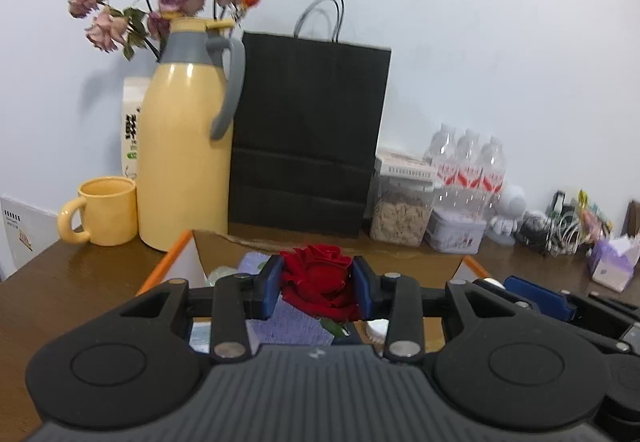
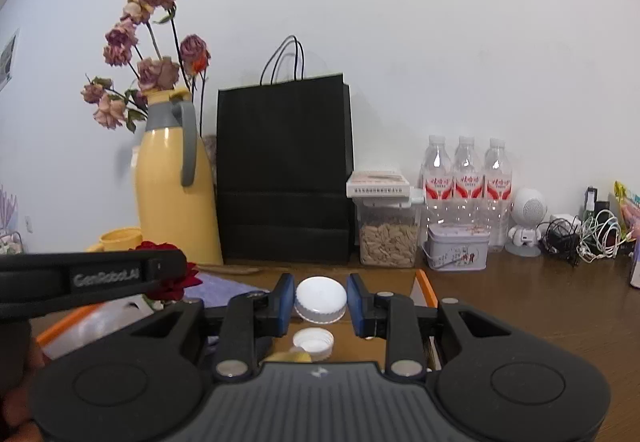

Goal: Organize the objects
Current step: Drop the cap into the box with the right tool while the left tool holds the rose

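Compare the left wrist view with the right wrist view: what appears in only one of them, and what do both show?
Only the left wrist view shows the purple tissue box and the whole yellow mug. Only the right wrist view shows the white cap between the right tongs, and a second cap below. Both show the red rose in the left tongs, the yellow jug and the black bag.

The left gripper [image 1: 318, 288] held a red fabric rose [image 1: 316, 274] between its blue pads [image 1: 272, 284], above an open cardboard box with orange edges [image 1: 176, 254]. A lavender cloth [image 1: 288, 322] lay in the box. Behind, on the brown wooden table [image 1: 60, 282], stood a yellow ceramic mug [image 1: 106, 209], a yellow thermos jug with grey handle [image 1: 186, 145] and a black paper bag [image 1: 308, 129].
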`<state>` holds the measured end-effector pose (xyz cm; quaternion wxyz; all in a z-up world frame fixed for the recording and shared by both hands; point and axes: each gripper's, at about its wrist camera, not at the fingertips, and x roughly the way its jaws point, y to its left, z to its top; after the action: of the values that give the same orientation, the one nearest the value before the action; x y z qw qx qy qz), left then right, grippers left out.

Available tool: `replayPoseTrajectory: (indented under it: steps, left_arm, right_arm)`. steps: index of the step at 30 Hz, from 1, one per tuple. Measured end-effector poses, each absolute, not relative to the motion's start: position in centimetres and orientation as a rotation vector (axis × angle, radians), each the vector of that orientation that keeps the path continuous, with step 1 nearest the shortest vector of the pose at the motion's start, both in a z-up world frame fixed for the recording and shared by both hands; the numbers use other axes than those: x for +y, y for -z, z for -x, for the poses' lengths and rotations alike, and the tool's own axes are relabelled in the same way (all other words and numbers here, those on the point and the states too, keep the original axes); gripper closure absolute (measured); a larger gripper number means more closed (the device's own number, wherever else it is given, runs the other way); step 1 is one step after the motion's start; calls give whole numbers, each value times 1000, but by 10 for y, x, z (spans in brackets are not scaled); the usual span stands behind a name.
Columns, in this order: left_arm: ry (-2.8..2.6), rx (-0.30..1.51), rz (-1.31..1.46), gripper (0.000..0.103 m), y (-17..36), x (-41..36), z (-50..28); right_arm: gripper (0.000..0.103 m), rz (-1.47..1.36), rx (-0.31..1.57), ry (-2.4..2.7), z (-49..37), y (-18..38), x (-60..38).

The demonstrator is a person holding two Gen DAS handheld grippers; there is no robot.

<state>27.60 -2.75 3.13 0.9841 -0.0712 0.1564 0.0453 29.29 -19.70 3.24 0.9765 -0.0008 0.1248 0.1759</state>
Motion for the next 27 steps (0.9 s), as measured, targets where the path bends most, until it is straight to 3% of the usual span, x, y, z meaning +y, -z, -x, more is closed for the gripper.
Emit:
replayPoseTrajectory:
  steps: [12,13,15,17,18,20,23,27]
  left_arm:
    - [-91,328,118,60,-21,-26,-274]
    - [-88,322,120,56,-22,-25,-273]
    - [-94,309,129,38,-22,-22,-269]
    - [-115,286,130,5,-24,-20,-266]
    - [-126,266,130,0,-25,-19,-263]
    - [-139,233,128,0,-26,-19,-258]
    - [-152,236,118,0,-27,-18,-257]
    - [-162,246,122,0,-27,-16,-258]
  right_arm:
    - [75,15,307,-344,-294,-21,-197]
    - [75,19,311,-340,-294,-20,-197]
    - [74,19,315,-329,-293,-20,-198]
    - [55,9,313,-324,-292,-21,-201]
    - [47,4,309,-321,-291,-21,-202]
    - [14,-9,298,-323,-290,-22,-205]
    - [0,-18,280,-331,-287,-24,-207]
    - [0,-16,278,-327,-285,-26,-207]
